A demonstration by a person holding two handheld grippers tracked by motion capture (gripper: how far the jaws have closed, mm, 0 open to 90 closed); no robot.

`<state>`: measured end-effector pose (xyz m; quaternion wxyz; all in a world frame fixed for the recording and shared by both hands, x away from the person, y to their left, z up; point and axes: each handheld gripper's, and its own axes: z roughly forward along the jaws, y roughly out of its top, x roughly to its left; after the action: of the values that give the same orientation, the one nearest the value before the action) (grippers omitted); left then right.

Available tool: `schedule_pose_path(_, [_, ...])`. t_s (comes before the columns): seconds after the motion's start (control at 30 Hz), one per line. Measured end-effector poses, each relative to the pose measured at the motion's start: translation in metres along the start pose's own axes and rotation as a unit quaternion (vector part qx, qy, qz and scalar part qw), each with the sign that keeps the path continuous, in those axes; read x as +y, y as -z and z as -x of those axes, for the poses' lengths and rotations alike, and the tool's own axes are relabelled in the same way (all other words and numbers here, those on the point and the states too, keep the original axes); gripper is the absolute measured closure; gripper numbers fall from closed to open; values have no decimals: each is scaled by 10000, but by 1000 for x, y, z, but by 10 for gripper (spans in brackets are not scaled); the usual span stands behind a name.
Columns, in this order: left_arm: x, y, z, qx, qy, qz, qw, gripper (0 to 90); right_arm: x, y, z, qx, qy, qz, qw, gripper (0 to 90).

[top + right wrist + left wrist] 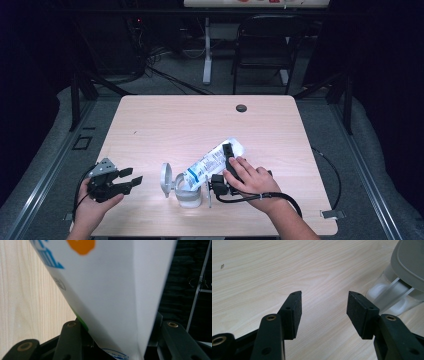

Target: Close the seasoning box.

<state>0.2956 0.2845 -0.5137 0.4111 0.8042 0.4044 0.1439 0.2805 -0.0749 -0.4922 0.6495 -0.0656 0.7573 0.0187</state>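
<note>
Near the table's front edge, my right gripper [226, 159] clamps a white printed bag [212, 161], tilted mouth-down over the clear lidded container [188, 192] so its contents can pour. My left gripper [134, 178] waits beside it, jaws wide and empty.

— What's carrying it all?
— My pale wooden table [165, 125], with a dark round grommet [241, 108] near its far edge.
— And on it?
— A clear container [189, 194] with its grey lid [166, 179] open, near my edge.

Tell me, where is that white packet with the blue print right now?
In the high view the white packet sits right of the table's middle, clamped in the right gripper and tilted down, its lower end over the clear container with the open grey lid.
</note>
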Motion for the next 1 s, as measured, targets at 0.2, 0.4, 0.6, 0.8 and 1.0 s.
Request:
schedule_pose_path(0.2, [0,0,0,-2,-4,-8,10000,466,-1,0,0,-18,-52,24,10000,549])
schedule_pose_path(0.4, [0,0,0,0,-3,-8,10000,466,1,1,1,-22,7,-6,10000,554])
schedule_pose_path(0.6, [0,0,0,-1,0,-10,10000,466,1,0,-1,-40,-103,183,9998,558])
schedule_pose_path(0.8, [0,0,0,1,-2,-9,10000,466,2,3,-1,-39,-50,93,9999,562])
schedule_pose_path(1.0, [0,0,0,0,-1,-8,10000,466,3,5,-2,-49,46,110,9999,569])
